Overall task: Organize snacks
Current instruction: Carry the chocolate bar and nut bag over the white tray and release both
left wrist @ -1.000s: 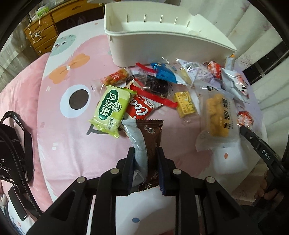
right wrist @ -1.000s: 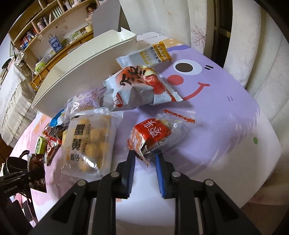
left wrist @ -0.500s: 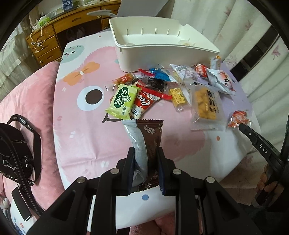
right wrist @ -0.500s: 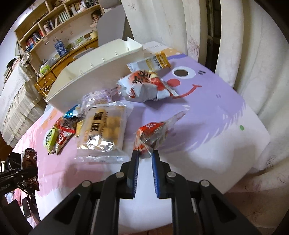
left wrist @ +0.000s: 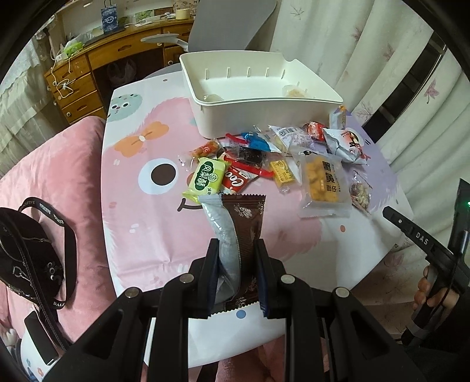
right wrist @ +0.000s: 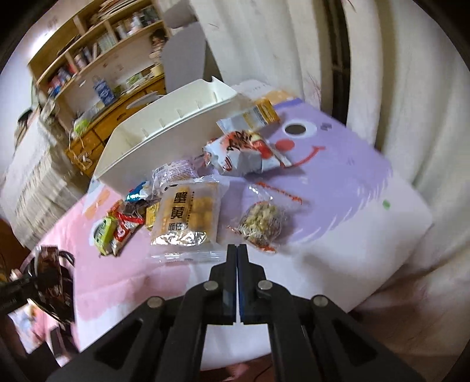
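My left gripper (left wrist: 237,249) is shut on a brown snack packet (left wrist: 246,229) and holds it above the table's near edge. The packet also shows at the left of the right wrist view (right wrist: 53,273). My right gripper (right wrist: 237,249) is shut and empty, just short of a small clear nut packet (right wrist: 261,223) lying on the purple part of the cloth. A white bin (left wrist: 258,88) stands at the far side with two small items inside. Several snack packets lie in front of it, among them a green one (left wrist: 205,179) and a yellow crab-roe one (left wrist: 326,182).
The round table has a pink and purple cartoon cloth (left wrist: 141,223). A black bag (left wrist: 26,258) lies on pink bedding to the left. A wooden desk (left wrist: 88,73) and a grey chair (left wrist: 232,26) stand behind. Curtains (right wrist: 411,88) hang to the right.
My right gripper let the red-labelled nut packet slip out, closed fully and pulled back; the packet now lies flipped on the cloth. My left gripper rose and drew back with the brown packet.
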### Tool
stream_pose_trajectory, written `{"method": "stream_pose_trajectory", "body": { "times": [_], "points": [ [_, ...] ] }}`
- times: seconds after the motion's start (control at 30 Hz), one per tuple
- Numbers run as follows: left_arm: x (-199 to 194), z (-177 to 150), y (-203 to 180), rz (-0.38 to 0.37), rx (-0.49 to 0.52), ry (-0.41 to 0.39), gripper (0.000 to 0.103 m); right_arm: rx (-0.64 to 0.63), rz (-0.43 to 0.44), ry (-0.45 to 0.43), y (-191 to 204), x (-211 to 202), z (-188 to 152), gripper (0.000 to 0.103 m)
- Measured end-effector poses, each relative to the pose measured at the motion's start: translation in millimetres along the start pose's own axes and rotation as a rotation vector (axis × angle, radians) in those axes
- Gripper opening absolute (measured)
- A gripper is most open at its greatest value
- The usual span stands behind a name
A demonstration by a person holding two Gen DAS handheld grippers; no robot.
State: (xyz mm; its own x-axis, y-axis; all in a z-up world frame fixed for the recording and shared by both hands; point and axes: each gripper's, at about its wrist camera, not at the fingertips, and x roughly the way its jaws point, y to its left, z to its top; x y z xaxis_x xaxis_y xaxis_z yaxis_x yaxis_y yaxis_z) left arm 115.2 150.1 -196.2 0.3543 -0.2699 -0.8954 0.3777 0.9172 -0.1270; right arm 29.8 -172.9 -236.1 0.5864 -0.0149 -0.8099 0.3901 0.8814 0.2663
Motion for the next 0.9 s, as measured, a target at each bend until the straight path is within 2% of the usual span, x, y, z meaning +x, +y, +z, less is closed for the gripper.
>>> {"method": "stream_pose_trajectory", "body": {
  "times": [0.13, 0.17, 0.27, 0.3, 0.43, 0.57, 0.73, 0.9],
  "points": [
    [-0.9, 2.2, 1.1, 0.005, -0.012, 0.003, 0.021, 0.062, -0.004, 0.046, -7.9, 13.6, 4.7, 0.004],
    [-0.9, 3.7, 1.0, 0.006, -0.017, 0.004, 0.021, 0.081, -0.005, 0.055, -10.4, 16.9, 6.0, 0.011],
    [0.1, 7.9, 0.4, 0.01, -0.021, 0.005, 0.021, 0.164, -0.006, 0.085, -21.2, 28.3, 12.1, 0.042],
    [0.4, 9.9, -0.2, 0.013, -0.021, 0.004, 0.021, 0.185, -0.001, 0.093, -24.4, 31.0, 14.2, 0.049],
    [4.5, 20.5, -3.0, 0.027, -0.033, 0.006, 0.021, 0.257, 0.007, 0.153, -35.7, 50.6, 23.7, 0.05],
    [11.9, 32.7, -7.8, 0.035, -0.042, 0.012, 0.021, 0.264, -0.004, 0.204, -39.1, 67.5, 32.7, 0.05],
    [23.1, 49.5, -16.4, 0.037, -0.048, 0.022, 0.021, 0.228, -0.016, 0.265, -35.3, 84.4, 44.4, 0.05],
    [34.4, 67.0, -25.5, 0.039, -0.053, 0.032, 0.021, 0.133, -0.052, 0.335, -28.1, 99.9, 54.7, 0.05]
  ]
}}
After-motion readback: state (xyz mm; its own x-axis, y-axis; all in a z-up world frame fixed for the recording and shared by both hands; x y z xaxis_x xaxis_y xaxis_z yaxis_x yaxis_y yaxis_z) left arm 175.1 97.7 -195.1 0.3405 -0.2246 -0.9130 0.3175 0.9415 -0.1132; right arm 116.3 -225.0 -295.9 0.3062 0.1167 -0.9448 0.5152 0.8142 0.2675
